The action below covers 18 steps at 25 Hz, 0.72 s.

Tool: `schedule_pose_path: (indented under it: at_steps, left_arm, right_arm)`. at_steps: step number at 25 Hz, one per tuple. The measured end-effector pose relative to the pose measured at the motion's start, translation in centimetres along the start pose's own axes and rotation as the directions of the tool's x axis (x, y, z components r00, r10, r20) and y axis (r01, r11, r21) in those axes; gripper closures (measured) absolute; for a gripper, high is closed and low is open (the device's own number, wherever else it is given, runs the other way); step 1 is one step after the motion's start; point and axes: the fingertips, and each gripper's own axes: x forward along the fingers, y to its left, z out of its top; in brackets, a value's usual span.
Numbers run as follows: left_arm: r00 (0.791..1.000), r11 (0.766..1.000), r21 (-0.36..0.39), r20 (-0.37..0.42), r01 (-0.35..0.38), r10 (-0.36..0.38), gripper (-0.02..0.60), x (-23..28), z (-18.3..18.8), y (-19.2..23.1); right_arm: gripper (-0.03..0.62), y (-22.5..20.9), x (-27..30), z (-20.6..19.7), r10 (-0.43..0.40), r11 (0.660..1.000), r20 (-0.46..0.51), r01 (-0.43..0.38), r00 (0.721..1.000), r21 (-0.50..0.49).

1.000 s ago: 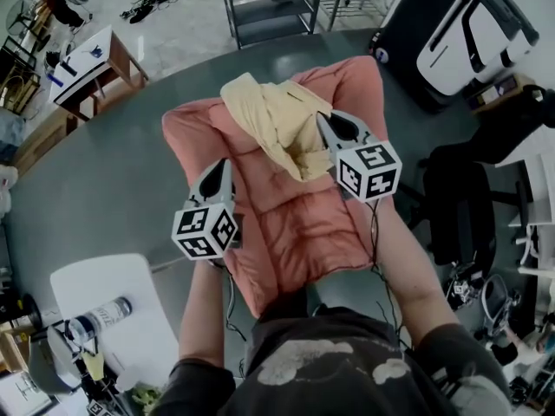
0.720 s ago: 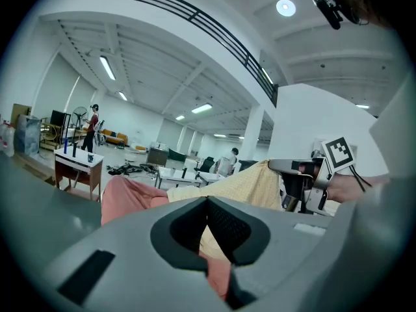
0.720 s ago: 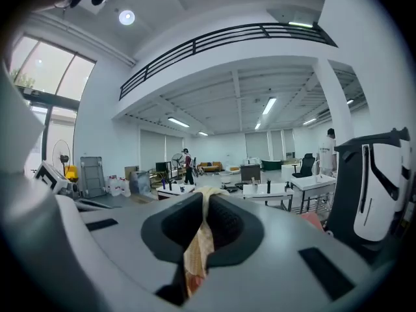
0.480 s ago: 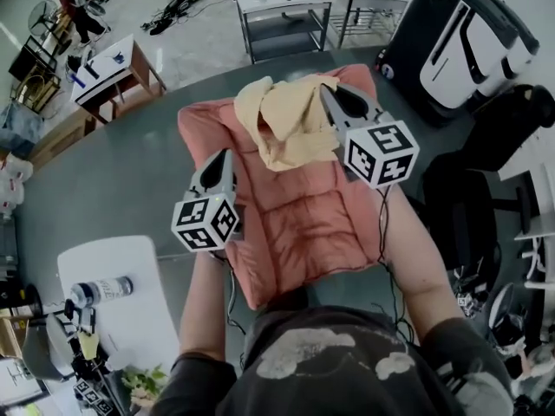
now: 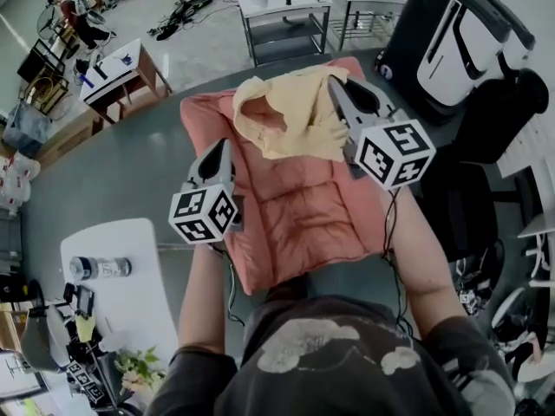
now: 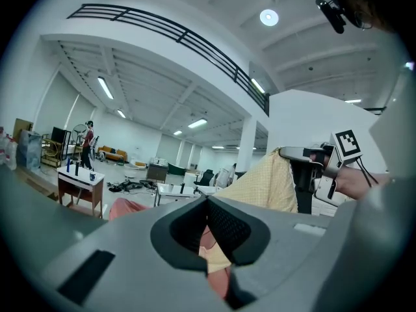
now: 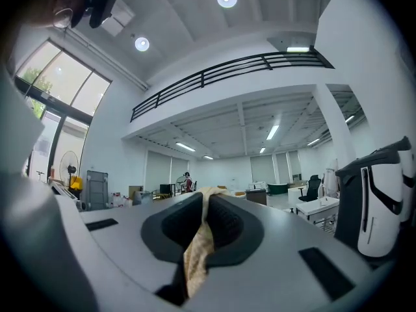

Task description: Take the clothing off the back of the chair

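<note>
Yellow cloth (image 7: 195, 255) sits pinched in your right gripper (image 7: 207, 199), jaws tight on it. Your left gripper (image 6: 207, 205) clamps the pink quilted jacket (image 5: 303, 215) at its left edge. The cloth drapes over the jacket's far end.

the left gripper (image 5: 223, 146) and right gripper (image 5: 336, 89) are grey, each bearing a black-and-white marker cube (image 5: 205, 215); thin black cables (image 5: 387, 224); at the bottom of the frame, a dark shirt (image 5: 329, 380) with pale blotches.
</note>
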Motion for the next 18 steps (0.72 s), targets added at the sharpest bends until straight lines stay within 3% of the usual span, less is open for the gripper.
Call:
schedule_pose_path:
  at_steps: [11, 18]
  left_arm:
    - [0.999, 1.000, 0.018, 0.024, 0.020, -0.021, 0.583, -6.7, -0.9, -6.6]
    - [0.999, 0.999, 0.024, 0.028, 0.031, -0.032, 0.583, -11.8, -2.3, -10.6]
  right_arm:
    - [0.586, 3.6, -11.0, 4.3, 0.030, 0.999, 0.096, -0.029, 0.995, -0.014]
    - [0.586, 6.3, -18.0, 3.8, 0.043, 0.999, 0.085, -0.042, 0.995, -0.017]
